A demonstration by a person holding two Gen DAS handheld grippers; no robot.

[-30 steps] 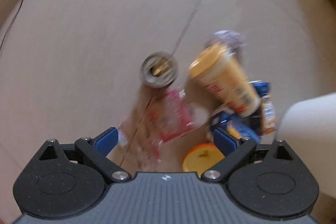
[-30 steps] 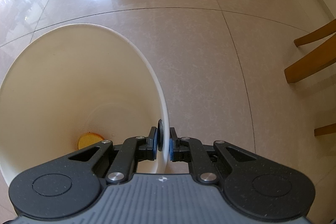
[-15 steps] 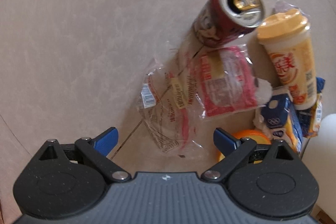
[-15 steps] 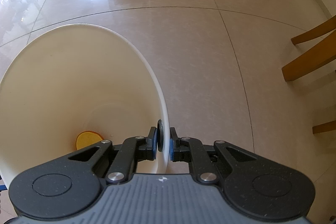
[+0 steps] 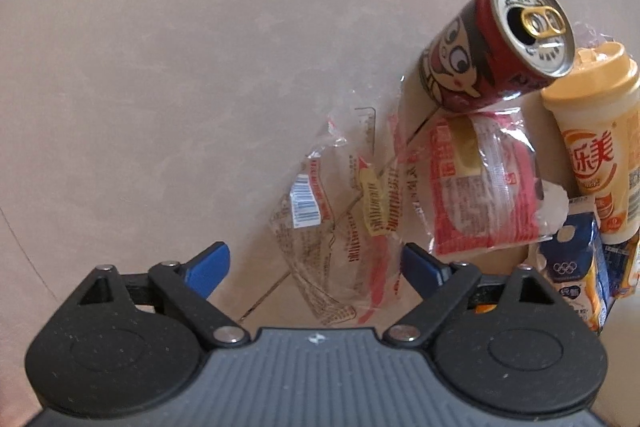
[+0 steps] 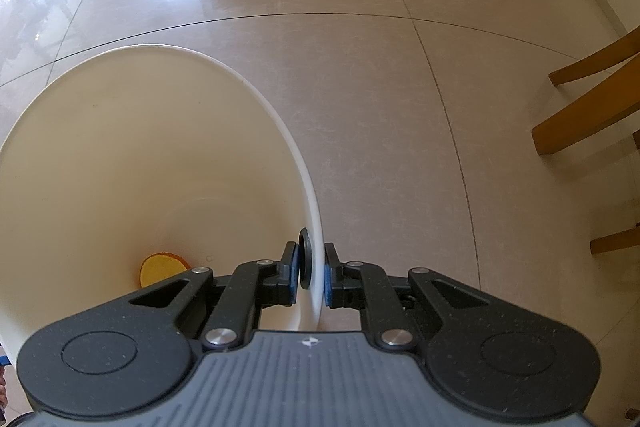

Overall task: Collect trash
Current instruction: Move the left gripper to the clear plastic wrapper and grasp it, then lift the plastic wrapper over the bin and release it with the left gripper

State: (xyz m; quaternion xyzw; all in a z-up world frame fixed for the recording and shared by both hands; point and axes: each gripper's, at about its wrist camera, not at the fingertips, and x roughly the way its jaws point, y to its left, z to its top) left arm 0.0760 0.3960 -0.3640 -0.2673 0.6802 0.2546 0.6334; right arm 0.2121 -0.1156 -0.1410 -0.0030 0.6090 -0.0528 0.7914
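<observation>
The left gripper (image 5: pixel 314 265) points straight down at the tiled floor (image 5: pixel 160 87), its blue fingers (image 5: pixel 208 269) standing wide but closing, with a clear crumpled wrapper (image 5: pixel 340 227) lying between them on the floor; the pads do not yet press on it. Just beside that wrapper, toward the right of the view, lies a red-printed plastic packet (image 5: pixel 480 187). Beyond the packet a red drink can (image 5: pixel 492 47) stands upright, opened at the top, and next to it a yellow-lidded cup (image 5: pixel 600 139). A blue carton (image 5: pixel 576 275) stands near the cup, at the right edge of the view.

The right gripper (image 6: pixel 311 277) is clamped on the rim of a white bin (image 6: pixel 120 147), one finger inside the wall and one outside. At the bottom of the bin lies an orange round piece (image 6: pixel 160 267). Wooden chair legs (image 6: pixel 580 107) stand on the floor well apart from the bin.
</observation>
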